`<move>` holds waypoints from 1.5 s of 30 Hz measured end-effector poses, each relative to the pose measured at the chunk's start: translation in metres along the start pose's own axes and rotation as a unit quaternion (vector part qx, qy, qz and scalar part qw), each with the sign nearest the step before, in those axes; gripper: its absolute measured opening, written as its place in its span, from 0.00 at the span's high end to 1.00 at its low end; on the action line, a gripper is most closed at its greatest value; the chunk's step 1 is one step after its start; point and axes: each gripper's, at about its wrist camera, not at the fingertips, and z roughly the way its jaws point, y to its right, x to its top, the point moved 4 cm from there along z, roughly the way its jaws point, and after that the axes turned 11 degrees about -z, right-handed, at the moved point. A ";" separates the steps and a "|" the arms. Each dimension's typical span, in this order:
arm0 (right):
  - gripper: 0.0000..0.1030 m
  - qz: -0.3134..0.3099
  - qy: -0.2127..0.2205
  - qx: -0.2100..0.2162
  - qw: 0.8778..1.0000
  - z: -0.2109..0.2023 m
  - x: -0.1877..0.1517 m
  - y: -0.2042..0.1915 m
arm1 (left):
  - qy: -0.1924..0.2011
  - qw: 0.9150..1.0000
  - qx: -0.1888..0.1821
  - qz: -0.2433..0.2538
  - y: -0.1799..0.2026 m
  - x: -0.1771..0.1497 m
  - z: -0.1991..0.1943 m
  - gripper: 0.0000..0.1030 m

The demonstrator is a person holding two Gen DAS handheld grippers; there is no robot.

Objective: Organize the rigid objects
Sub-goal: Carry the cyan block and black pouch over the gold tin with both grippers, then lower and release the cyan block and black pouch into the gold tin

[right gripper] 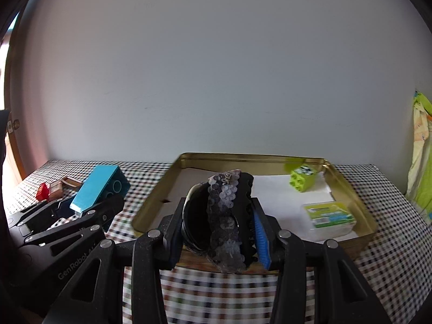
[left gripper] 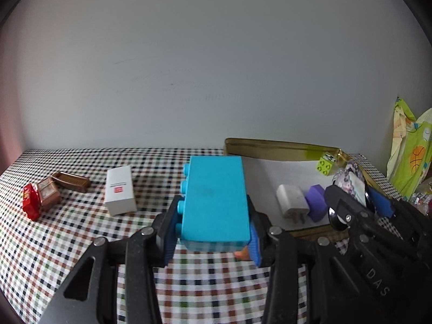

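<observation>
Turquoise plastic is filling the middle of the left wrist view: the left hand-held gripper (left gripper: pixel 213 229) is clenching a big blue building block (left gripper: pixel 216 199) between its blue pads, carrying it above the checked desk (left gripper: pixel 67 243), just left of the gold tin tray (right gripper: pixel 270 158). The right hand-held gripper (right gripper: pixel 218 229) is grasping a sequinned black item (right gripper: pixel 226 216), perhaps a hair accessory or a small case, and holding it over the near edge of the tray.

Judging by this, the step in hand is carrying both pieces to the tray. The next move is calling for each gripper to travel over the white liner, find a bare patch clear of what is already lying there, lower and then release.

Counting inside the tray: one green block (right gripper: pixel 302 179) in the far right corner, one white charger plug (left gripper: pixel 293 202), one purple block (left gripper: pixel 317 202) just beside it, and one clear box with a green label (right gripper: pixel 329 217) at the near right. Waiting on the desk at the left: one white box (left gripper: pixel 120 190), one brown dish (left gripper: pixel 71 181), one brown packet (left gripper: pixel 49 193) and one red packet (left gripper: pixel 31 202), the last two touching.
</observation>
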 end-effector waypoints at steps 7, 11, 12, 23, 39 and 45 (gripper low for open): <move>0.55 0.007 -0.002 -0.020 1.000 0.001 -0.003 0.030 | -0.002 1.000 -0.010 0.010 0.028 -0.003 0.008 0.60; 0.55 0.009 -0.006 -0.036 0.999 0.002 -0.005 0.047 | -0.005 1.000 -0.016 0.015 0.039 -0.004 0.012 0.60; 0.55 0.013 -0.006 -0.040 0.999 0.002 -0.006 0.053 | -0.005 1.000 -0.017 0.016 0.042 -0.004 0.013 0.60; 0.55 0.019 -0.015 -0.079 0.997 0.009 -0.007 0.091 | -0.015 0.999 -0.026 0.026 0.078 -0.005 0.032 0.60; 0.55 0.032 -0.034 -0.070 0.996 0.039 -0.001 0.109 | -0.030 0.998 -0.031 0.045 0.117 -0.005 0.055 0.60; 0.55 0.037 -0.046 -0.054 0.997 0.050 0.000 0.111 | -0.041 0.998 -0.022 0.039 0.120 -0.002 0.063 0.60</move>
